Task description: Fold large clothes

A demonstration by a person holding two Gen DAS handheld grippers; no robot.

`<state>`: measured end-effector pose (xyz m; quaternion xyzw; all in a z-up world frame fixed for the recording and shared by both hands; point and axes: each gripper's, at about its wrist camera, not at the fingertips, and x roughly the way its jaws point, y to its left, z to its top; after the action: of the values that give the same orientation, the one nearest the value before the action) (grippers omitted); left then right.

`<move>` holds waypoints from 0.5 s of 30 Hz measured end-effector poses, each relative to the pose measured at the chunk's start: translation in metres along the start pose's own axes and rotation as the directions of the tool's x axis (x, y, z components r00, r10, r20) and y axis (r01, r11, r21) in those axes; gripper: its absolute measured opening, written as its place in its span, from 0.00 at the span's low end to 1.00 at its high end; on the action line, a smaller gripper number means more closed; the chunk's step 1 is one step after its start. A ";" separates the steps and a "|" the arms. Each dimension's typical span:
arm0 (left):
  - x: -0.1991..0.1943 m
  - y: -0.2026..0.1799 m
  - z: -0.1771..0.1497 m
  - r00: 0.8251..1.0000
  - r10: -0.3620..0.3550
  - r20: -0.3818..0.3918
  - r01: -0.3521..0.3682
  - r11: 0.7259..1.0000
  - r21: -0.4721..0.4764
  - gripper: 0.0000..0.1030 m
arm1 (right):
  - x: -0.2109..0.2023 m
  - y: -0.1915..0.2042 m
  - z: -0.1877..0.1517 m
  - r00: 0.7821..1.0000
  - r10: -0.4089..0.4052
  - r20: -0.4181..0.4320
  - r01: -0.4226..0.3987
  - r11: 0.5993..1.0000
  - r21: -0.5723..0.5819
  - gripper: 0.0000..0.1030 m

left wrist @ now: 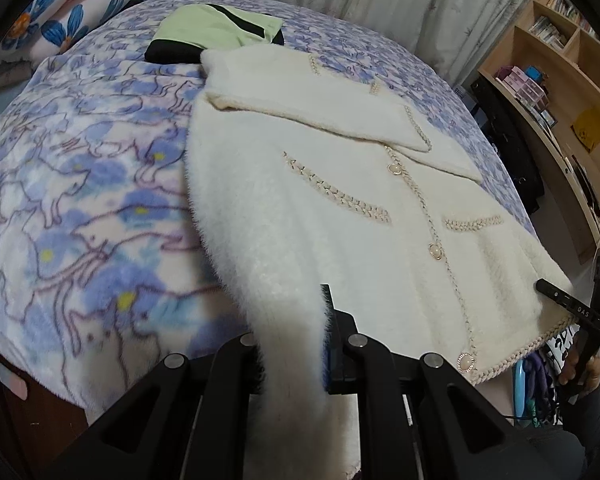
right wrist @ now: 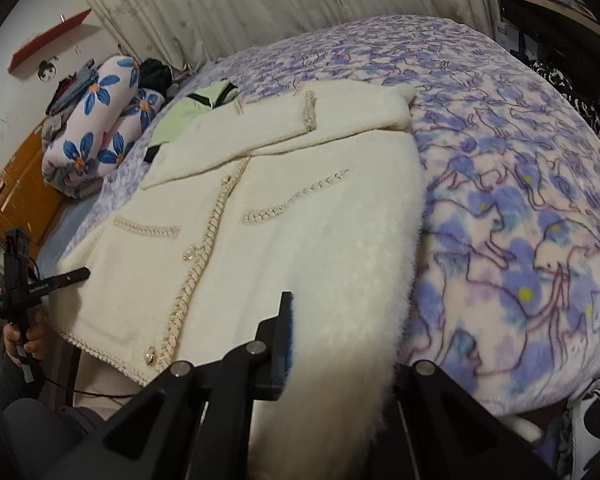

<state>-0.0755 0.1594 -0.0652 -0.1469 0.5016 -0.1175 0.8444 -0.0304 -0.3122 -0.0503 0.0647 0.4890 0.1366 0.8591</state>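
A fluffy cream cardigan (left wrist: 320,208) (right wrist: 292,216) with braided trim and pearl buttons lies front up on the bed, its sleeves folded across the chest. My left gripper (left wrist: 296,320) is shut on the cardigan's lower left side, and the fabric rises from the bed into its jaws, hiding one finger. In the right wrist view my right gripper (right wrist: 332,332) is shut on the lower right side in the same way. Each gripper also shows in the other's view, at the hem corners: the right gripper (left wrist: 556,298) and the left gripper (right wrist: 60,278), both held by a person's hands.
The bed has a purple and blue cat-print cover (left wrist: 80,200) (right wrist: 520,160). A green and black garment (left wrist: 216,28) (right wrist: 196,108) lies just beyond the cardigan's collar. A rolled flowered quilt (right wrist: 100,128) sits at the head end. A wooden bookshelf (left wrist: 560,60) stands beside the bed.
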 end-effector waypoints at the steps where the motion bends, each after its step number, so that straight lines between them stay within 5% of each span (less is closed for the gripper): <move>1: -0.001 0.000 -0.001 1.000 -0.001 0.000 0.001 1.000 0.000 0.09 | -0.001 0.002 0.000 1.000 -0.007 -0.004 0.007 1.000 -0.003 0.07; 15: -0.001 0.008 0.012 1.000 -0.018 0.022 0.019 0.999 -0.050 0.09 | -0.002 0.015 0.009 1.000 -0.012 0.007 0.012 1.000 0.015 0.07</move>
<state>-0.0644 0.1685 -0.0620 -0.1739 0.4940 -0.1109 0.8446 -0.0262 -0.2985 -0.0404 0.0688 0.4873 0.1275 0.8612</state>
